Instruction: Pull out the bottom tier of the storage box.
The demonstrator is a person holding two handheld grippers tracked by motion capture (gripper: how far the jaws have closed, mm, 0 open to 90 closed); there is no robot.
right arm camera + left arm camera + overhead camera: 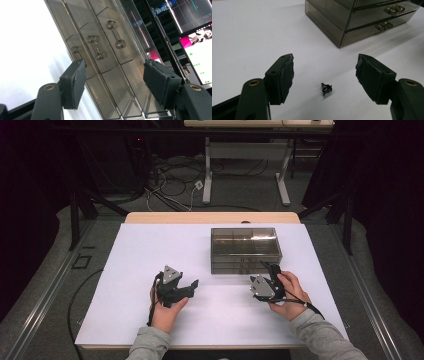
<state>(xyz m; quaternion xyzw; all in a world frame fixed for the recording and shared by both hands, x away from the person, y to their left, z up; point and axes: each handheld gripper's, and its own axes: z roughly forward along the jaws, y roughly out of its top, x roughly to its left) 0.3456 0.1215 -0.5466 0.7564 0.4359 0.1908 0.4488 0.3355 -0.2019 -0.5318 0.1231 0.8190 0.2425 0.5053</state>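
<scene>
My left gripper (324,72) has its jaws spread wide, and the little black clip (326,89) lies on the white table (150,250) right between them, not held yet. My right gripper (115,82) is spread too, close in front of the box of 3 drawers (100,50). I think the clip is so small that it could slip or pop away if I close off-center. My right jaws might miss a handle (115,34) and push the box.

Dark room, grey floor (47,285), tangled cables (172,182), white-legged desk (245,175) behind
</scene>
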